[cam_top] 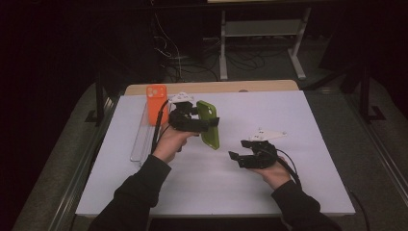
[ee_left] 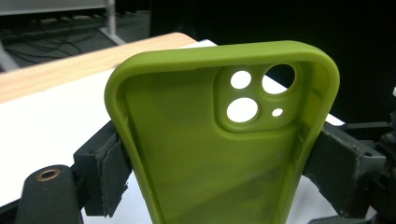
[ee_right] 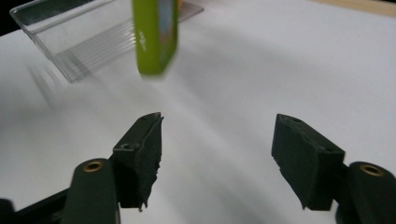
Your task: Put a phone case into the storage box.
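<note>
Green phone case (cam_top: 208,124): held off the white table (cam_top: 288,192) by the left gripper, standing on end with its long sides roughly upright, just right of the clear rack (the landmark used below)
Case, seen from the left gripper view: the hollow inside (ee_left: 210,158) faces the camera, with the camera cut-outs at the upper right
Left gripper (cam_top: 204,123): jaws clamped on the case, one pad on each long side edge; it sits just right of the clear rack, with the person's hand below it
Left pads (ee_left: 111,168): pressed flat against the case's outer walls (the foam looks ragged at its lower corner)
Right gripper (cam_top: 239,150): well to the right of the clear rack and lower in the high view, held just above the table, its fingertips turned toward the rack's side
Right jaws: standing apart with nothing between them; bare white table shows through the gap
Right pads (ee_right: 142,154): clear of the case, which hangs farther off in the right gripper view (ee_right: 155,35)
Clear rack (cam_top: 140,139): a long see-through plastic tray lying on the left part of the table
Orange phone case (cam_top: 157,103): standing upright at the far end of the clear rack, touching it as far as can be told
Gap between the two cases: small, with the left gripper's body in it
</note>
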### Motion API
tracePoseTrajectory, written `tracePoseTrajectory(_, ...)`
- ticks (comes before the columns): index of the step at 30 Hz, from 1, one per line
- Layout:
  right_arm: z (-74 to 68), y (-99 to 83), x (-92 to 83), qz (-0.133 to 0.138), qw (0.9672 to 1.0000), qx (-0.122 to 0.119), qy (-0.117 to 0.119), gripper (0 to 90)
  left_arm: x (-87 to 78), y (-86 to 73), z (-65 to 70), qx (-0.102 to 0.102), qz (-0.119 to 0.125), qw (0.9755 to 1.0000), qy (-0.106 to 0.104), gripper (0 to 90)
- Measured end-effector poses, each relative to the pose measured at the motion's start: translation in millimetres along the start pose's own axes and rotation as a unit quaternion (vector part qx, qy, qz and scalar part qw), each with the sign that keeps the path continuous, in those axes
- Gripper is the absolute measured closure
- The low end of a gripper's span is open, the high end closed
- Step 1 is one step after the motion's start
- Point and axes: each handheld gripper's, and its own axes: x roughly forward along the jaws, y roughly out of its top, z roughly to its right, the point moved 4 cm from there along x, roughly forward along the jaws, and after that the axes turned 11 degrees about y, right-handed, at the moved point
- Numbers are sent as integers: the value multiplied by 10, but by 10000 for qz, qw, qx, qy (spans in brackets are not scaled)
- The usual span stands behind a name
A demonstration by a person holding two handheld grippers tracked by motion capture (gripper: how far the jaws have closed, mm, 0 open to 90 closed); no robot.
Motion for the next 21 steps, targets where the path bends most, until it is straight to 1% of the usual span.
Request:
tracePoseTrajectory(3, 72, -31, -89, -51, 9999, 82, 54, 221, -73, 80, -113, -32, 10, 9999, 163, 154)
tracePoseTrajectory(5, 113, -57, -137, -67, 9999, 65, 72, 136, -118, 128, -178, -43, 21, 9997, 250, 154)
tracePoseTrajectory(6, 128, -71, -152, -97, 9999, 41, 62, 126, -145, 166, -216, -60, 56, 9994, 327, 154)
tracePoseTrajectory(8, 163, -124, -200, -174, 9998, -34, -2, 99, -203, 225, -285, -13, 38, 9991, 431, 154)
tracePoseTrajectory(11, 194, -205, -249, -293, 9996, 32, 3, 33, -281, 310, -383, 40, 38, 9979, 646, 153)
tracePoseTrajectory(13, 208, -258, -282, -368, 9993, 33, 4, 0, -333, 361, -455, 4, 73, 9970, 770, 154)
tracePoseTrajectory(16, 221, -330, -338, -447, 9990, 2, -90, 0, -415, 417, -577, -11, 105, 9953, 958, 153)
tracePoseTrajectory(18, 239, -379, -371, -548, 9982, -116, -196, 0, -451, 433, -664, 14, 102, 9936, 1127, 153)
tracePoseTrajectory(19, 237, -393, -381, -554, 9982, -92, -210, 0, -476, 436, -730, 30, 59, 9919, 1271, 154)
tracePoseTrajectory(21, 245, -422, -410, -579, 9980, -76, -256, 0, -509, 436, -838, -37, 11, 9894, 1453, 154)
